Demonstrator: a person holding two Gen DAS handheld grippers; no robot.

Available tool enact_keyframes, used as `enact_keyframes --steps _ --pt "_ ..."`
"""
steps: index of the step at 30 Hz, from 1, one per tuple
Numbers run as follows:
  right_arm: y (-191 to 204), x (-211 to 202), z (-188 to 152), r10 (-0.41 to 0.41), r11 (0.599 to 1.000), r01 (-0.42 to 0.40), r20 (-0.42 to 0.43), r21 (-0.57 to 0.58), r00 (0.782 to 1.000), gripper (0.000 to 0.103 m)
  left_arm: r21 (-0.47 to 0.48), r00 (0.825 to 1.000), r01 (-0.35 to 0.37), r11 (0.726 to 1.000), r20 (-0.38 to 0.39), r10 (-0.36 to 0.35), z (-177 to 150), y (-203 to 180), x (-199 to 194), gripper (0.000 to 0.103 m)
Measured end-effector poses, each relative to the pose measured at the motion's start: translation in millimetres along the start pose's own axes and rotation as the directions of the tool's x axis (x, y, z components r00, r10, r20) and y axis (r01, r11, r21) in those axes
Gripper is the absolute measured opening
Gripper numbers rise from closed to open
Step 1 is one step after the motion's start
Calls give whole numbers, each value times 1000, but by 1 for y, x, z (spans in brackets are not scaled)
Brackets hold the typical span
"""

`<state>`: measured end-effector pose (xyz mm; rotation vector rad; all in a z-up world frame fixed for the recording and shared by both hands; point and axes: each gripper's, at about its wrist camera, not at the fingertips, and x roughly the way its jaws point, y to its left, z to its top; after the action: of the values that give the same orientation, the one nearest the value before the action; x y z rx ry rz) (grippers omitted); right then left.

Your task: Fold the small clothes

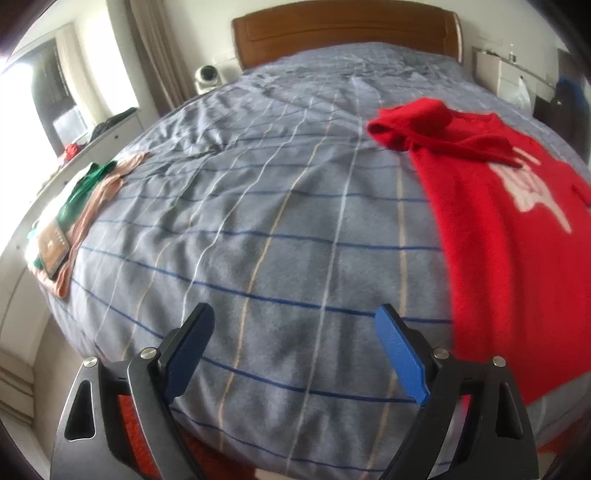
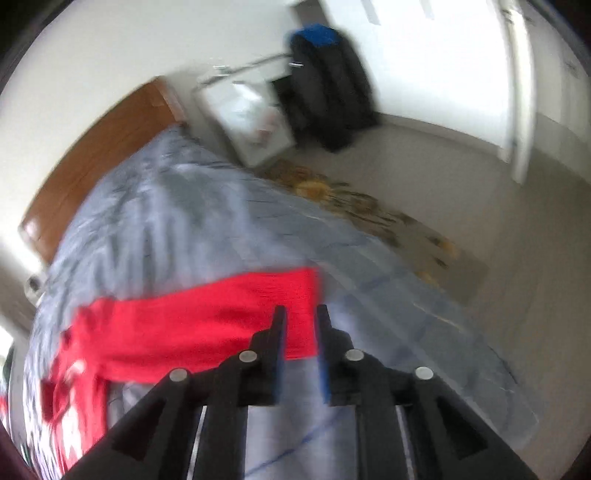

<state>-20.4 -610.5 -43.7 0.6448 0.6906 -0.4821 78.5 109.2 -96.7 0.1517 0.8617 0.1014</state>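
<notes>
A red sweater [image 1: 491, 221] with white lettering lies on the right side of the bed, one sleeve folded across its top. My left gripper [image 1: 295, 321] is open and empty, hovering over the bedspread left of the sweater's lower edge. In the blurred right wrist view the red sweater [image 2: 192, 328] stretches across the bed, its sleeve end lying between and just beyond the fingers. My right gripper [image 2: 301, 314] has its jaws narrowly apart, and nothing is clamped between them.
The bed [image 1: 258, 221] has a blue-grey checked cover and a wooden headboard [image 1: 343, 33]. Folded green and tan clothes [image 1: 74, 210] lie at its left edge. A white nightstand [image 2: 247, 118], dark bag [image 2: 328, 88] and floor rug [image 2: 388, 218] stand right of the bed.
</notes>
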Motion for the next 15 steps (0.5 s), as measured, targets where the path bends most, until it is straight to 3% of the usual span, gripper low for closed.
enact_keyframes --steps 2,4,7,9,11,13,15 --pt "4 19 -7 45 999 -46 -75 -9 996 26 12 999 34 999 14 -34 11 -3 -11 90" --pt "-4 37 -16 0 1000 1 -138 7 990 29 48 993 109 993 35 -110 33 -9 -24 90" --pt "-23 32 -29 -16 996 26 -110 85 994 27 154 977 196 968 58 -207 71 -29 -36 97" --pt "-17 13 -36 -31 998 35 -71 54 997 27 279 953 285 917 23 -303 100 -58 -36 97" --pt "-8 -4 -46 -2 1000 3 -46 13 999 29 422 929 330 845 16 -371 122 -97 -30 97" --pt "6 -19 -63 48 998 -50 -45 -36 998 32 541 930 297 787 21 -366 135 -136 -17 97" --pt "18 -29 -82 73 994 -76 -43 -76 996 32 612 936 291 736 -22 -352 145 -171 6 92"
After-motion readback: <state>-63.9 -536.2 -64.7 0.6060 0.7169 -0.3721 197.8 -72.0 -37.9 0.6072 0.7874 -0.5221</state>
